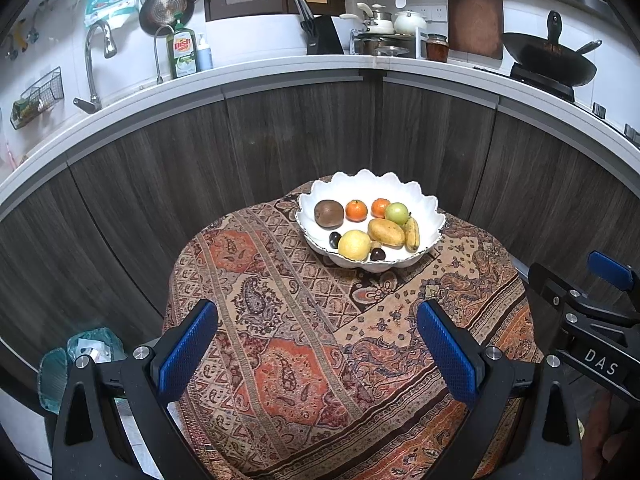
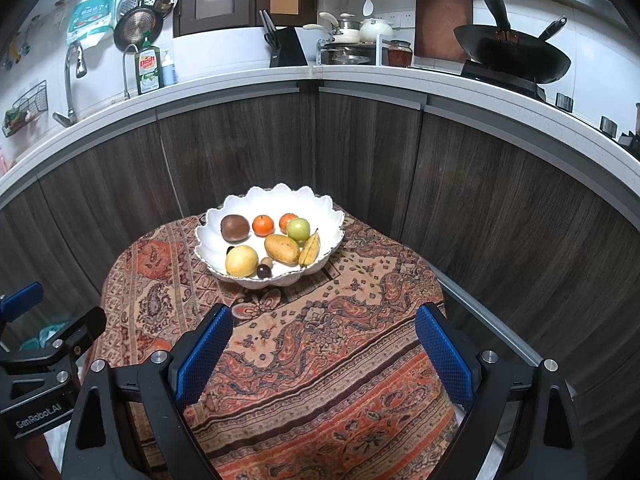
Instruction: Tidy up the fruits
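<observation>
A white scalloped bowl (image 1: 424,210) (image 2: 236,206) stands at the far side of a small round table with a patterned cloth (image 1: 288,340) (image 2: 320,344). In it lie a brown kiwi (image 1: 329,213), two oranges (image 1: 356,210), a green apple (image 1: 396,213), a mango (image 1: 386,232), a small banana (image 1: 412,234), a yellow lemon (image 1: 354,245) and dark small fruits (image 1: 377,254). My left gripper (image 1: 316,344) is open and empty over the near cloth. My right gripper (image 2: 324,352) is open and empty, also short of the bowl; it shows at the right edge of the left wrist view (image 1: 592,312).
Dark wood cabinet fronts (image 1: 280,140) curve closely behind the table under a white counter (image 1: 280,76). On the counter stand a tap (image 1: 94,64), dish soap (image 1: 182,54), a knife block (image 1: 324,34), pots and a wok (image 1: 548,60). A bag-lined bin (image 1: 80,356) sits on the floor at left.
</observation>
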